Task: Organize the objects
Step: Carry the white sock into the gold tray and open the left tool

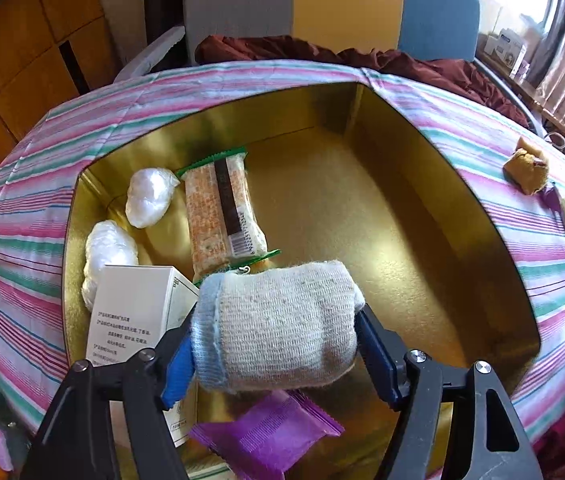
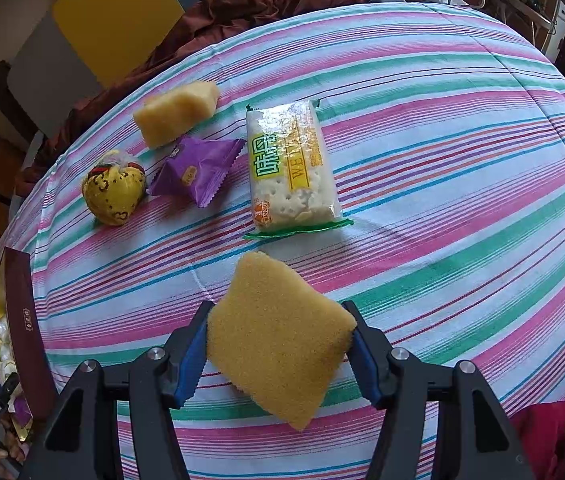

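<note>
Left hand-held gripper [image 1: 276, 360] is over the gold box [image 1: 398, 216] with the rolled grey sock [image 1: 282, 324] between its jaws; the blue pads look barely on it, so let it drop into the free floor beside the cracker pack [image 1: 222, 208], clear of the white carton [image 1: 134, 312]. Right hand-held gripper [image 2: 280, 350] is clamped on the yellow sponge [image 2: 278, 340] above the striped table [image 2: 442, 184]; it goes in the box next.
</note>
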Demonstrator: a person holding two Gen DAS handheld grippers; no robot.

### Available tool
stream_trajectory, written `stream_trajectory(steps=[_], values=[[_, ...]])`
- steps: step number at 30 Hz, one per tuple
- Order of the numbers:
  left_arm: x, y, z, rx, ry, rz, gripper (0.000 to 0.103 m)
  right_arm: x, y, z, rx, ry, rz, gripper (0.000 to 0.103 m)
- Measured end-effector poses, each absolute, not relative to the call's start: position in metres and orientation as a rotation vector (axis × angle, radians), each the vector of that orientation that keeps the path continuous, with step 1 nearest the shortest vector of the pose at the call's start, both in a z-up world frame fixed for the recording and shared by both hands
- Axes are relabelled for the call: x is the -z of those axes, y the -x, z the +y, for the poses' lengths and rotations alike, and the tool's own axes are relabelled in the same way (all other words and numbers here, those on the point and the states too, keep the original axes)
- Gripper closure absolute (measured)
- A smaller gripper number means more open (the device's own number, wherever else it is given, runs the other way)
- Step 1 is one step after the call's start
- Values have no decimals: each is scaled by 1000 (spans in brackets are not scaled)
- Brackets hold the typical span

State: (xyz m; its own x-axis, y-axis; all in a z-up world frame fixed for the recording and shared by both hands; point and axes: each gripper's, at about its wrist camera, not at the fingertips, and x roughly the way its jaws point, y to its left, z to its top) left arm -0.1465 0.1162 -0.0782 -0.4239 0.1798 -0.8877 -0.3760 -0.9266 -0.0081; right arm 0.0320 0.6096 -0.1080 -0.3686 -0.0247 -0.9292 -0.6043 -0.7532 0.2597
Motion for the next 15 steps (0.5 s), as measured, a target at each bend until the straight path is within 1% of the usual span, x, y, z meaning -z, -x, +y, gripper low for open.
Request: stream_trajectory(steps=[2, 4, 7, 8, 10, 15], values=[[69, 140, 115, -2404, 1420, 271, 28, 107, -34, 611, -2174, 1486, 836, 40], [62, 136, 114, -2416, 1384, 275, 24, 107, -38, 615, -2173, 1481, 837, 40], [63, 140, 110, -2434, 1388, 289, 24, 105, -32, 623, -2159, 1483, 830, 40], [63, 140, 109, -2438, 1393, 286, 24, 107, -29, 606, -2155, 1481, 824, 40], [60, 139, 108, -2448, 1385, 279, 24, 106, -29, 601, -2154, 1475, 820, 40], [34, 126, 95, -2508, 1269, 194, 24, 98, -36, 598, -2194, 1417, 803, 40]])
